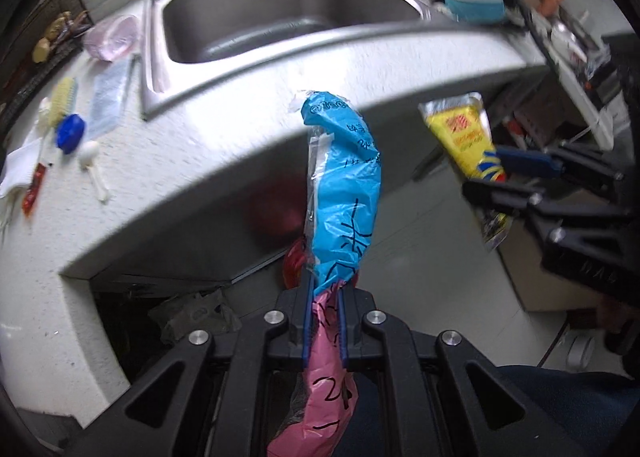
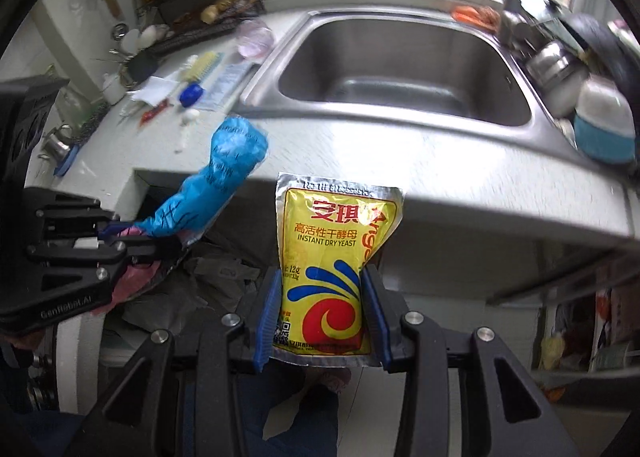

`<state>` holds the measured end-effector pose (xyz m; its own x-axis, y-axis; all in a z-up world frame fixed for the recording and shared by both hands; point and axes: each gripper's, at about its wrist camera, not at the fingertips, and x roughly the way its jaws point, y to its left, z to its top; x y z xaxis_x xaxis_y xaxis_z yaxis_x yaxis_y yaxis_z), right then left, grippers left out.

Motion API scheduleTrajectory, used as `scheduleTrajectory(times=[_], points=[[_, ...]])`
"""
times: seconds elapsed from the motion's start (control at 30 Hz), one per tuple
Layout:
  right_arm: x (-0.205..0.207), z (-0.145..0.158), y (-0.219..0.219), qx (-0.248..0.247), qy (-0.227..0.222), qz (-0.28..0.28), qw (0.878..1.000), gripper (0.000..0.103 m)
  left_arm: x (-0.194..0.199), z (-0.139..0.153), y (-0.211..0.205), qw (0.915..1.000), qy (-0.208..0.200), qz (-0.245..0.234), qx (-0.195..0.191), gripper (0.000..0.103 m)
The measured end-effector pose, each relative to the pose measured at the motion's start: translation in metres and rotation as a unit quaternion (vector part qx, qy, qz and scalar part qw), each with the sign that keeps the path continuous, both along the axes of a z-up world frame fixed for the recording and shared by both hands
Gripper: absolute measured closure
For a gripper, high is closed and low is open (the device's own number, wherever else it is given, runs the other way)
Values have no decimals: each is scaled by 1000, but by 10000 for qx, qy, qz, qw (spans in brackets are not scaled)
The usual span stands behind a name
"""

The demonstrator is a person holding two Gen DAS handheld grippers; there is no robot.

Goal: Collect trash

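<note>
the left gripper [image 1: 325, 297] has its blue fingers [image 1: 307, 317] clenched tight on a twisted blue and pink plastic wrapper [image 1: 344, 193], which runs up and out past the fingertips. the right gripper [image 2: 325, 309] grasps a yellow instant dry yeast packet [image 2: 332, 257] by its two side edges, the packet standing upright between the blue pads [image 2: 269, 317].

ahead of both pairs of fingers, the white speckled countertop [image 1: 224, 145] ends in a thick front edge, and both grippers hang just off that edge over open floor [image 1: 436, 257], with free room between them. beyond the edge lies the steel sink [image 2: 404, 69]. to the left of the fingers, well apart on the counter, sit a blue cap [image 1: 70, 133], a white spoon [image 1: 94, 169] and a red sachet [image 1: 34, 189].
</note>
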<state>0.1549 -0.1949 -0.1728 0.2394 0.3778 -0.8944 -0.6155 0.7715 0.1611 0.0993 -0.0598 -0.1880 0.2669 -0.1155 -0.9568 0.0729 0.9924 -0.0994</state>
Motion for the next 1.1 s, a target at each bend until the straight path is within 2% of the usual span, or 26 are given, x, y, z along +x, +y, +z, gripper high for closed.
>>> scheduleTrajectory(times=[0.13, 0.43, 0.53, 0.63, 0.77, 0.8, 0.83, 0.87, 0.93, 0.97, 1.1], points=[[2, -42, -15, -112, 207, -291, 9993, 65, 6, -62, -10, 9988, 390, -44, -283, 95], [11, -158, -23, -402, 620, -650, 9951, 65, 33, -191, -27, 9961, 770, -296, -313, 95], [13, -184, -28, -396, 665, -814, 9937, 65, 41, -230, -37, 9948, 872, -437, -304, 95], [15, -205, -32, -435, 698, -951, 9921, 65, 44, -257, -45, 9945, 877, -522, -239, 95], [17, -222, -40, -507, 787, -1147, 9890, 65, 49, -277, -49, 9927, 1038, -574, -219, 93], [17, -223, -42, -535, 807, -1189, 9882, 65, 50, -279, -51, 9923, 1040, -636, -197, 90], [17, -223, -46, -556, 829, -1232, 9874, 65, 49, -279, -52, 9924, 1021, -671, -173, 79], [15, -223, -48, -564, 862, -1275, 9865, 65, 49, -279, -53, 9927, 981, -692, -141, 61], [12, -220, -51, -590, 867, -1307, 9859, 65, 49, -280, -52, 9938, 849, -715, -89, 41], [12, -219, -53, -621, 855, -1305, 9858, 65, 48, -279, -49, 9940, 828, -708, -82, 38], [3, -225, -48, -701, 893, -1247, 9857, 65, 47, -274, -42, 9951, 782, -546, -261, 38]])
